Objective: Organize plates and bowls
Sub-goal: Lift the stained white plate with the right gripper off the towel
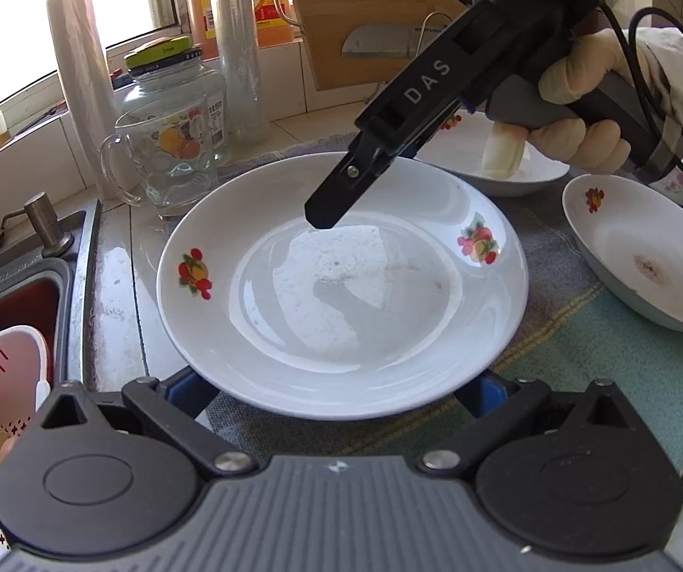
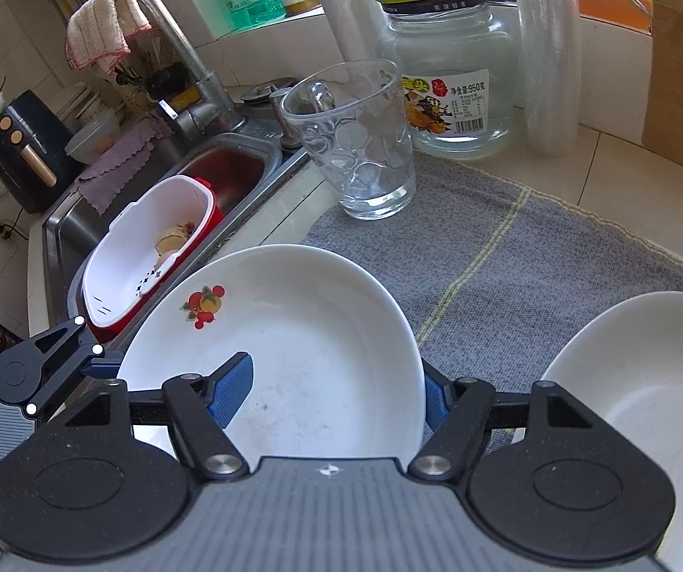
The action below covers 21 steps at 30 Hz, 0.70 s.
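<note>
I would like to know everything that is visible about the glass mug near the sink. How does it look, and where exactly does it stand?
The glass mug is clear glass with round dimples pressed into its wall, a colourful fruit print on one side and a thick glass handle. It looks empty and stands upright, mouth up. Its base rests at the edge of the grey cloth, close to the sink, with the large glass jar just behind it. Whether it touches the jar cannot be told. Neither gripper touches it.

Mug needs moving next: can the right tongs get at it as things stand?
Probably not yet: the right tongs grip the plate. The mug stands unobstructed beyond it, reachable once the plate is down.
</note>
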Each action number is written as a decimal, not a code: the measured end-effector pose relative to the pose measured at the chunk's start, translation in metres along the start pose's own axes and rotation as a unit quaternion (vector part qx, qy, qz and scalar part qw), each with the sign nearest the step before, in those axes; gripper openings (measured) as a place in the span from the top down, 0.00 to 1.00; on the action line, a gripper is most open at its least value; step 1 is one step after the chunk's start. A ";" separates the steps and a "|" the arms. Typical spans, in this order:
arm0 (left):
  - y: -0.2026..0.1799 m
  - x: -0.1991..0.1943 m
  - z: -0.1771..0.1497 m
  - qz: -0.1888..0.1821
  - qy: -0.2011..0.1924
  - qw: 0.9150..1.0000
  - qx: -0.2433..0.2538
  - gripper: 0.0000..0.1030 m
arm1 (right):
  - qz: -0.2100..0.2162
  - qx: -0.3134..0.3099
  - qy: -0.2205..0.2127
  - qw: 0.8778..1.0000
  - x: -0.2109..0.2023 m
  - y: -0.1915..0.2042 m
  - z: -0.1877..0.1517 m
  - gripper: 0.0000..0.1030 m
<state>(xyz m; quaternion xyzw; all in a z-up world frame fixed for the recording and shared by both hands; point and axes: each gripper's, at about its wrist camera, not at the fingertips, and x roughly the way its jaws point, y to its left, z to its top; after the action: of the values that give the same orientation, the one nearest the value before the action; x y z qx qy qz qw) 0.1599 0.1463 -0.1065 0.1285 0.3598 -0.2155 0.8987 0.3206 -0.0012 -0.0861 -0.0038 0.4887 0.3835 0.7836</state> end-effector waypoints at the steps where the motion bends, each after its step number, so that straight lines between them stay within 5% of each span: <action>1: 0.002 0.002 0.000 -0.004 0.001 1.000 -0.002 0.02 | -0.002 0.002 0.000 1.000 0.001 -0.001 0.000 0.26; 21: 0.013 0.013 0.001 -0.015 0.012 1.000 -0.008 0.02 | -0.015 0.003 0.013 1.000 0.015 -0.001 0.005 0.26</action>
<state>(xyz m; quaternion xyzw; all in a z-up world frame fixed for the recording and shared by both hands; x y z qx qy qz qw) 0.1750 0.1534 -0.1134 0.1181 0.3744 -0.2242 0.8920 0.3284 0.0083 -0.0954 -0.0139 0.4996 0.3704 0.7829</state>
